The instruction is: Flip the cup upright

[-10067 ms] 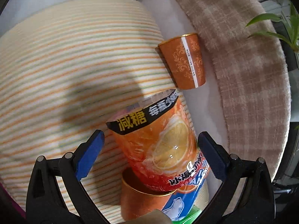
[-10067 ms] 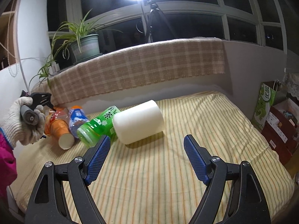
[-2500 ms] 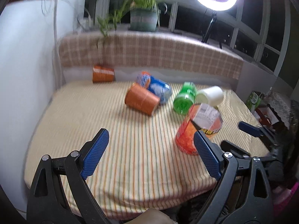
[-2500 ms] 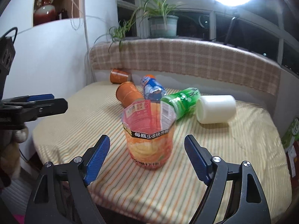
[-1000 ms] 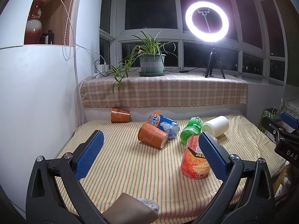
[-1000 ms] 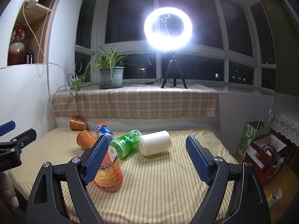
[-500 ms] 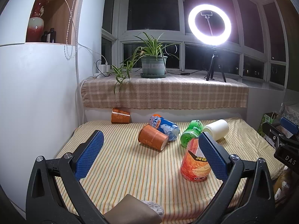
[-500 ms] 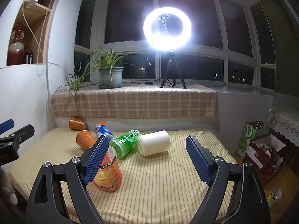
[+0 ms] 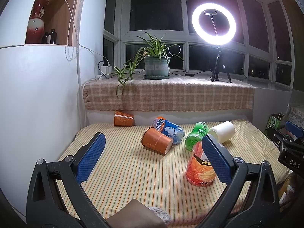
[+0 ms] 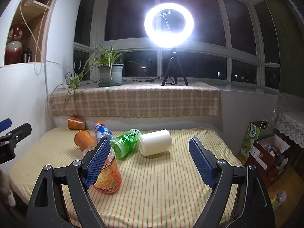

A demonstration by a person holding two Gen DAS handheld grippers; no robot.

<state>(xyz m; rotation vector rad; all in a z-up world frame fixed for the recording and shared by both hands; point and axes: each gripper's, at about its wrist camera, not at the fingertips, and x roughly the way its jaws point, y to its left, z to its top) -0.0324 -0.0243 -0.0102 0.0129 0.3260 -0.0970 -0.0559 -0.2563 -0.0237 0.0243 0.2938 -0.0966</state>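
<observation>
Your orange-print cup already stands upright near the front edge of the striped bed, so this flip looks finished. Both left gripper and right gripper hang empty, fingers spread; next, pick another toppled cup.

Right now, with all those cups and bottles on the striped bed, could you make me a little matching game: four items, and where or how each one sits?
1. orange juice cup
2. white cup
3. green bottle
4. patterned orange cup

a. on its side, against the back wall
b. standing upright, nearest the grippers
c. on its side, between the blue bottle and white cup
d. on its side, farthest right

Pairs: 1-b, 2-d, 3-c, 4-a
</observation>
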